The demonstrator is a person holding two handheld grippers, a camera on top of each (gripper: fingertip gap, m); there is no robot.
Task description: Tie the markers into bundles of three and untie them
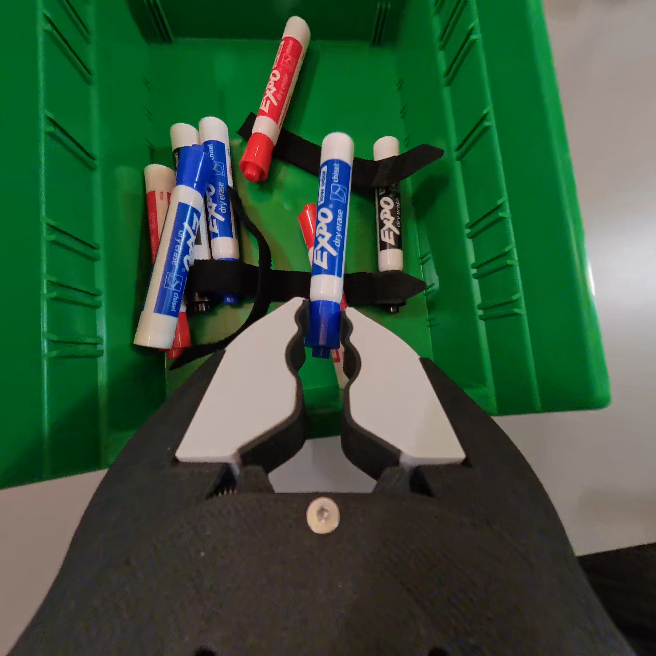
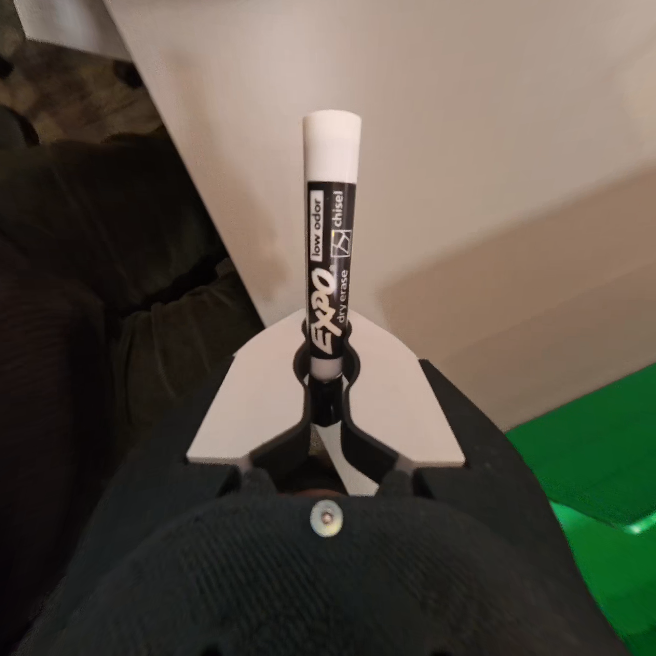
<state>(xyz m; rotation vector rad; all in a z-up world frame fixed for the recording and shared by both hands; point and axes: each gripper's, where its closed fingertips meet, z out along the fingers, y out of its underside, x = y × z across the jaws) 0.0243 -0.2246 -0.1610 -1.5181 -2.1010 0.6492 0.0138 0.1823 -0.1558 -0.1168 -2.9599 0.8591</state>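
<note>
Blue marker point(image 1: 328, 245) in left gripper point(image 1: 323, 312)

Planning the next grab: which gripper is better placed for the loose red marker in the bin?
Left, probably. The left gripper hangs over the bin facing the red marker, though it grips a blue marker. The right gripper holds a black marker outside it.

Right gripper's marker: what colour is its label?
Black label on the marker, white barrel end; right wrist view shows it best.
</note>
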